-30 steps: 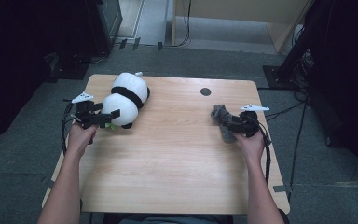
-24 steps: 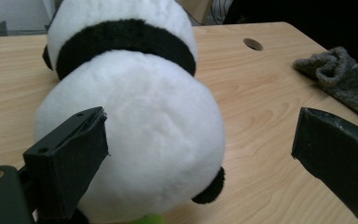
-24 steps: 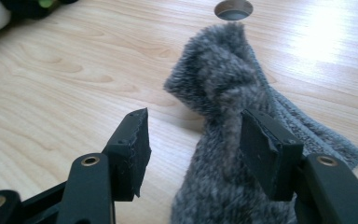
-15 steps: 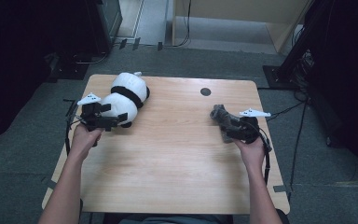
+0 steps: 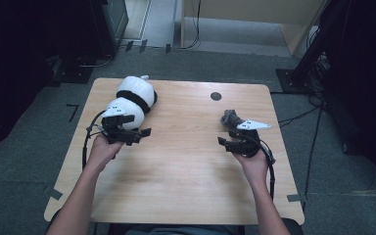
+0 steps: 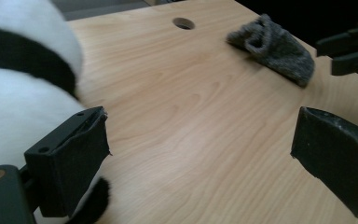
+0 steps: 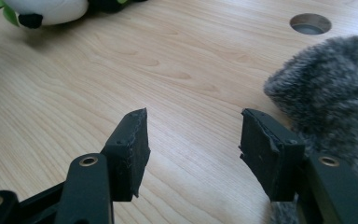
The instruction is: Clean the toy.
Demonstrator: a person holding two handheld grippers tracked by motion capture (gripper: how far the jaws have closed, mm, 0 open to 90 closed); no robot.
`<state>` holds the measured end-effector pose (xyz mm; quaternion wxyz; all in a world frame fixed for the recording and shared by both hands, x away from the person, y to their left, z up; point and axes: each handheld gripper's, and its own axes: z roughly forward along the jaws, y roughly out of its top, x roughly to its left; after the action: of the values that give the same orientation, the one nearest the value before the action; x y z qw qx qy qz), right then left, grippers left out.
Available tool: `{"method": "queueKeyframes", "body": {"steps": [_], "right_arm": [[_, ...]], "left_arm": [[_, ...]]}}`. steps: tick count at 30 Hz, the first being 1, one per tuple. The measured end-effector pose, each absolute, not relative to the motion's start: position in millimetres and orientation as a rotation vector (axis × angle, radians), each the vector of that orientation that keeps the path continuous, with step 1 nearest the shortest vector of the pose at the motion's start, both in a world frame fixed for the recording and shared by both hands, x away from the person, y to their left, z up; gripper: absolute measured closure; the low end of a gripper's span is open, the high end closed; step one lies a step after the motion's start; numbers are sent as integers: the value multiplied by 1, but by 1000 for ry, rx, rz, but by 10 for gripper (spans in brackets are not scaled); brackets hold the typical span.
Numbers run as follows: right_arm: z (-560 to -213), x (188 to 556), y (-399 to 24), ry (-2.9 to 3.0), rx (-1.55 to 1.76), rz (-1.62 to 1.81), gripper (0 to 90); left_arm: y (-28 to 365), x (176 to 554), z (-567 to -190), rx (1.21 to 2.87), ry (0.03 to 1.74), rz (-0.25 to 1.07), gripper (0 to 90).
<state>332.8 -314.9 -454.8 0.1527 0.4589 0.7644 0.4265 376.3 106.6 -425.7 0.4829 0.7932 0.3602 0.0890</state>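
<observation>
Worktop (image 5: 176, 186) carries a panda plush (image 5: 129, 98) near its far left corner and a grey sock (image 5: 230, 117) by the right edge. Left claw (image 5: 136, 132) stands apart beside the plush; right claw (image 5: 226, 143) stands apart beside the sock, positioned for grasping

Bare table (image 5: 176, 166) between panda plush (image 5: 129, 100) and grey sock (image 5: 231, 118).

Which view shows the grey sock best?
Left gripper view: the grey sock lies whole and unobstructed on the table. High view shows it small and dark; right gripper view crops it at the edge.
</observation>
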Motion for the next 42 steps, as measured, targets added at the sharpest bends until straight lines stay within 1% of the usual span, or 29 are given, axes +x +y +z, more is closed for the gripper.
{"method": "queueKeyframes", "body": {"steps": [9,14,16,19,23,27,29,42], "right_arm": [[-462,333,-297,2259,1276,1232,428],[-465,332,-286,2288,1252,1229,428],[-468,332,-281,2302,1240,1234,428],[-473,332,-273,2322,1218,1240,430],[-479,333,-265,2336,1217,1254,437],[-484,334,-258,2339,1215,1259,441],[-487,335,-255,2343,1219,1259,443],[-504,339,-234,2391,1189,1232,444]], "left_arm": [[66,363,-444,2024,781,154,68],[52,359,-456,2045,777,101,68],[49,358,-459,2043,766,103,68],[45,357,-465,2027,770,54,68],[38,354,-473,2027,777,64,69],[34,354,-483,2002,795,32,78],[30,355,-488,2031,802,47,86],[20,357,-508,2081,802,43,89]]}}
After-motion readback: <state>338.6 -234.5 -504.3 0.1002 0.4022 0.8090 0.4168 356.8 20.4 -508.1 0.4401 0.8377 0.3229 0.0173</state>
